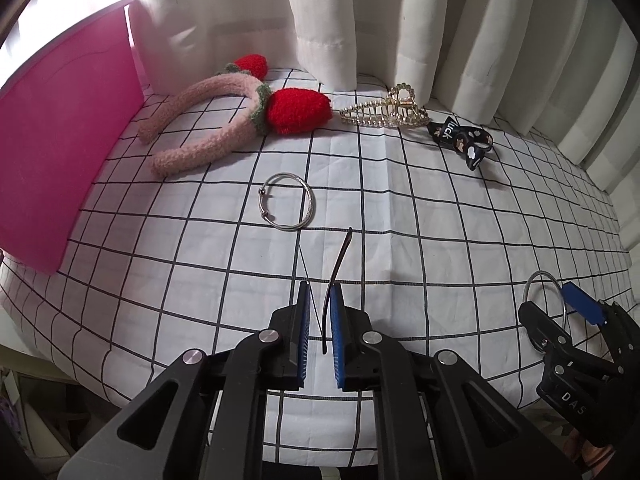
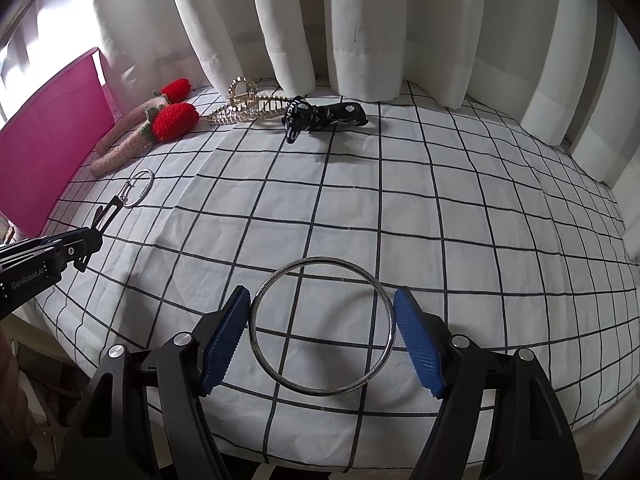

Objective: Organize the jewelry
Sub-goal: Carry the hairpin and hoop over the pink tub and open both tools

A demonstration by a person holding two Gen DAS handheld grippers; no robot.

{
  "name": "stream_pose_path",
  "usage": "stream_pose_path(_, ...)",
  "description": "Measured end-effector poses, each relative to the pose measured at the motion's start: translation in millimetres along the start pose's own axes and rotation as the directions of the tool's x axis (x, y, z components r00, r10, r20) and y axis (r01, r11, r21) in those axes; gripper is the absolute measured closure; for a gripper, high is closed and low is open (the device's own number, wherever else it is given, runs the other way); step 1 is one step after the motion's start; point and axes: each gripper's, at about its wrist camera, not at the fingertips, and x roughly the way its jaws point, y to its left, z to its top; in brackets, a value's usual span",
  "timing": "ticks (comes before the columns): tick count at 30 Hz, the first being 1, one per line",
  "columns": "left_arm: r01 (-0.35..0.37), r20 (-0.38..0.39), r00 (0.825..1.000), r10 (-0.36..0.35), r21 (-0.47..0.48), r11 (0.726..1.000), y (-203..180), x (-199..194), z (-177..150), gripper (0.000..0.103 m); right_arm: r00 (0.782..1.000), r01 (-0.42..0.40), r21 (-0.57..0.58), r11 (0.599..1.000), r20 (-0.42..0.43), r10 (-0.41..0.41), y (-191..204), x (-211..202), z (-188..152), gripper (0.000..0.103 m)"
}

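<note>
White curtains (image 2: 288,20) back the checked worktop (image 2: 440,220). The left tool (image 1: 320,320) pinches a dark hair clip (image 1: 338,272). The right tool (image 2: 320,340) is spread around a silver bangle (image 2: 256,344) lying flat.

The bench (image 1: 400,208) carries a box (image 1: 60,140) at far left. To its right lie the headband (image 1: 208,128), the bracelet (image 1: 289,202) nearer, then the hair claw (image 1: 386,114) and ribbon clip (image 1: 464,140) rearward. The bangle (image 2: 322,326) lies nearest right.
</note>
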Motion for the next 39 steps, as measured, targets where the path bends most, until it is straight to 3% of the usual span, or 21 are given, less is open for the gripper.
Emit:
stream_pose_path(6,0.007,0.05,0.999,-0.006,-0.017,1.0,15.4,-31.9,16.9,0.093,0.998,-0.018,-0.047,0.999,0.059,0.021,18.5,-29.8,26.3,0.032)
stream_pose_path(13,0.005,0.166,0.986,0.005,-0.064,0.998,48.2,-92.8,51.6,0.093,0.982,-0.064,-0.133,0.989,0.169,0.086,58.8,-76.6,75.8,0.032)
stream_pose_path(18,-0.017,0.266,0.963,0.049,-0.122,0.992,86.7,-141.5,76.8,0.093,0.952,-0.109,-0.224,0.969,0.257,0.167,101.0,-106.6,118.4,0.032)
stream_pose_path(24,-0.079,0.342,0.928,0.147,-0.205,0.976,149.8,-185.5,101.4,0.093,0.892,-0.211,-0.338,0.917,0.318,0.322,170.6,-124.6,168.4,0.032)
stream_pose_path(28,-0.134,0.343,0.911,0.227,-0.274,0.952,198.9,-197.1,110.1,0.093,0.852,-0.282,-0.411,0.867,0.308,0.424,225.9,-121.4,195.9,0.032)
stream_pose_path(32,-0.186,0.322,0.898,0.301,-0.342,0.921,249.6,-197.0,111.6,0.093,0.827,-0.329,-0.478,0.814,0.27,0.492,287.6,-115.0,217.7,0.032)
stream_pose_path(35,-0.214,0.292,0.894,0.339,-0.385,0.897,285.9,-191.4,108.8,0.093,0.818,-0.347,-0.527,0.776,0.234,0.525,333.1,-106.2,227.1,0.032)
stream_pose_path(39,-0.235,0.248,0.899,0.36,-0.419,0.877,322.6,-174.6,105.7,0.093,0.822,-0.363,-0.569,0.738,0.177,0.541,383.3,-89.5,234.9,0.032)
